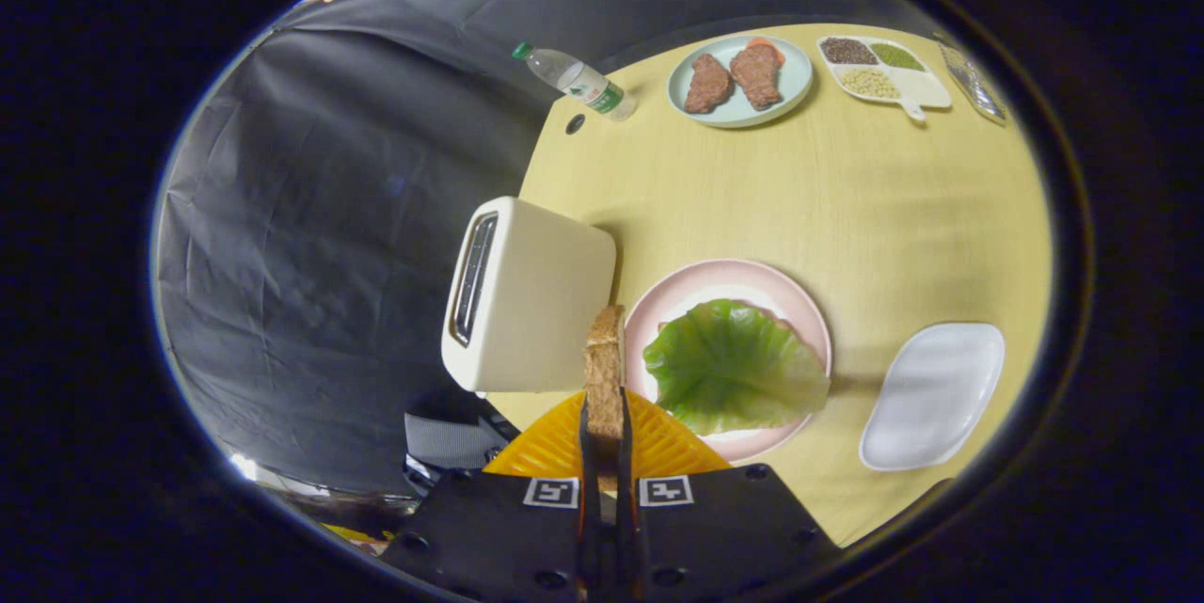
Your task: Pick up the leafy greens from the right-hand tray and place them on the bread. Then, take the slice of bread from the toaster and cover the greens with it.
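Observation:
My gripper (605, 438) is shut on a slice of brown bread (604, 368), held edge-on between the two orange fingers (550, 443). The slice hangs in the air above the table, between the cream toaster (527, 297) and the pink plate (800, 311). A big green leaf (734, 363) lies on that plate and hides whatever is under it. The toaster lies just left of the held slice, its slot (473, 276) dark. The white tray (931, 396) to the right of the pink plate holds nothing.
Beyond the plate, on the yellow table (847, 198), stand a pale blue plate with two brown patties (738, 81), a white divided dish of grains (879, 71) and a foil packet (974, 81). A water bottle (576, 81) lies near the table's far left edge.

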Motion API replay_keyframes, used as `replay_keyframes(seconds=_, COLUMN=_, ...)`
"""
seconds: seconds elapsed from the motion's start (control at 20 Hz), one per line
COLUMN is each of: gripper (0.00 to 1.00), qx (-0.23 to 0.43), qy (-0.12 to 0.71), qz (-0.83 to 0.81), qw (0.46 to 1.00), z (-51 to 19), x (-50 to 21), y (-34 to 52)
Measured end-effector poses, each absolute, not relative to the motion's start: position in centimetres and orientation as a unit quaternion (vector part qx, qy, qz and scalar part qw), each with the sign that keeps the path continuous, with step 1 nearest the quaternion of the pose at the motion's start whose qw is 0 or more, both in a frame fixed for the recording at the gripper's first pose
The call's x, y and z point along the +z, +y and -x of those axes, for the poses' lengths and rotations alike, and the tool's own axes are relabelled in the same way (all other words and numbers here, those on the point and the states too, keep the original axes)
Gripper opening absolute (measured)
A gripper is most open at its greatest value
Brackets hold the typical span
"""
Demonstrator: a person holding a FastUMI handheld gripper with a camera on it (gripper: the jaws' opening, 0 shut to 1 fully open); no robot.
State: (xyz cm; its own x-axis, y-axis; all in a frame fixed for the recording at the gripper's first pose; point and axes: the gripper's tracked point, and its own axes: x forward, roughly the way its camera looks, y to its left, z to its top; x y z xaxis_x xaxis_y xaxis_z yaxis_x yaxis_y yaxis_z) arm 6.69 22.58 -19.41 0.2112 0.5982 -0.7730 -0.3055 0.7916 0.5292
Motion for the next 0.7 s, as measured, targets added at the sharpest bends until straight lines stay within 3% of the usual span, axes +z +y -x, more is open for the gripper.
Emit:
replay_keyframes(seconds=0.55, gripper=0.09, qx=0.242, qy=0.583, qz=-0.056, qw=0.773, z=-9.6, x=-26.4, y=19.2)
replay_keyframes(seconds=0.7, gripper=0.17, qx=0.234, qy=0.577, qz=-0.023, qw=0.783, z=-10.0, x=-27.2, y=18.7)
